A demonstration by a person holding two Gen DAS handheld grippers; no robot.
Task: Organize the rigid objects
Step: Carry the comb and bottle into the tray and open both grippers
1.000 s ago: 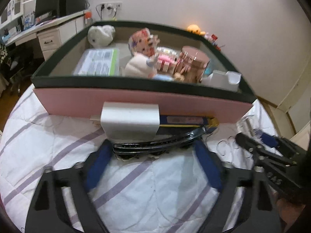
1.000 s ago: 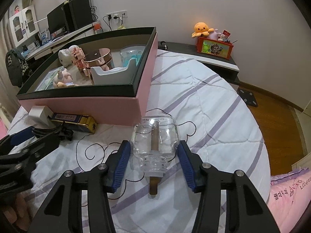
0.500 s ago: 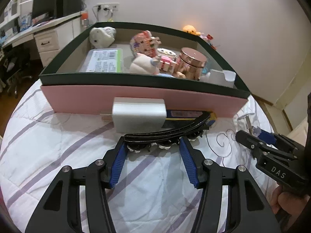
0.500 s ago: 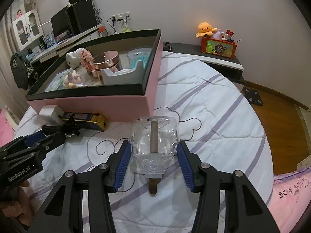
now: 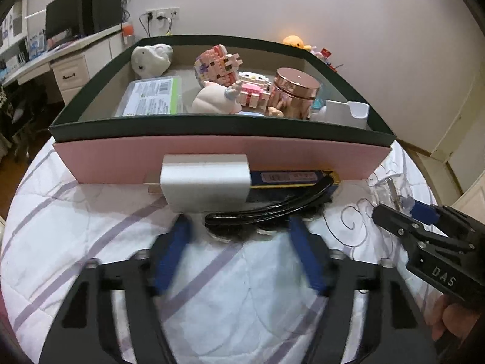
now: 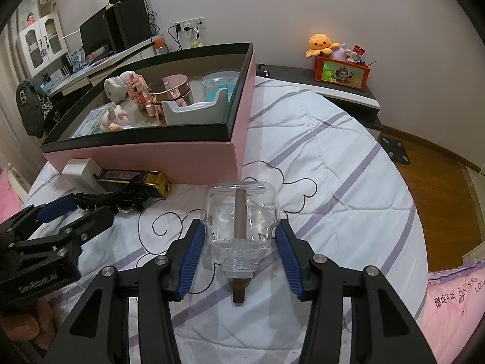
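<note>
A pink box with a dark rim (image 5: 218,127) (image 6: 145,148) stands on the bed and holds several toys and a rose-gold jar (image 5: 295,91). In front of it lie a silver charger (image 5: 206,179), a blue and gold flat case (image 5: 288,177) and a black curved hair clip (image 5: 266,212). My left gripper (image 5: 239,251) is open, its fingers on either side of the clip's near end. My right gripper (image 6: 238,248) is shut on a clear glass bottle (image 6: 241,212) with a brown stick inside, held just above the quilt.
The bed has a white quilt with purple stripes (image 6: 333,166). A dark shelf with an orange plush and a red box (image 6: 342,69) stands behind the bed. A desk with a monitor (image 6: 100,33) is at the far left. Wooden floor lies to the right.
My left gripper has opened wider and drawn back slightly from the hair clip. My right gripper has closed on the glass bottle and lifted it a little towards the box.
</note>
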